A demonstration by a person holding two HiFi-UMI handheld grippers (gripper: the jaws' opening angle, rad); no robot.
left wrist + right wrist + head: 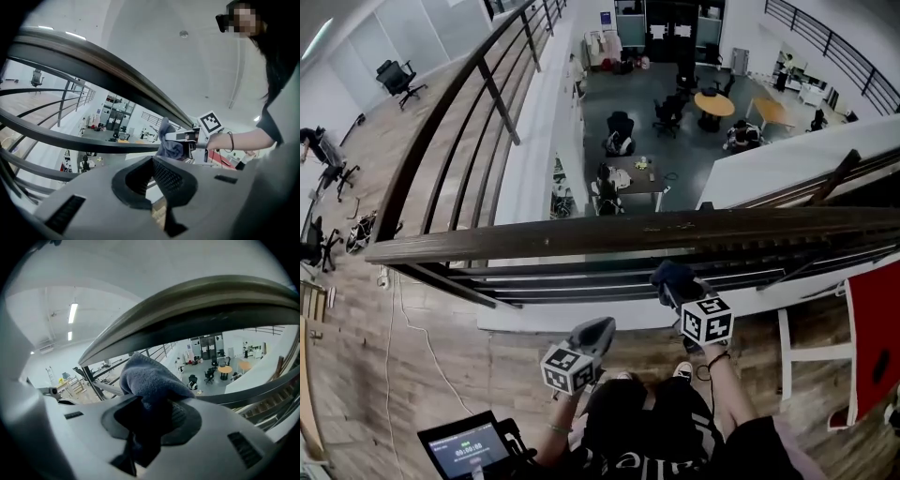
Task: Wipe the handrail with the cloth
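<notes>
Cloth [149, 380], a blue-grey wad, is clamped between the closed jaws of the right gripper [151, 416]. Its bulk is bunched ahead of the tips, so that fabric rather than plastic would meet the rail. It sits just under the handrail [201, 310] on the person's side, and whether it touches cannot be told. Left gripper [153, 161], jaws together on nothing, hangs lower and further back from the handrail, apparently idle because one gripper suffices for wiping. Thinner rails [581, 281] run beneath the handrail, and beyond it an office floor [675, 141] lies far below. Judged stage: approach, with the wiping stroke along the handrail yet to be made
</notes>
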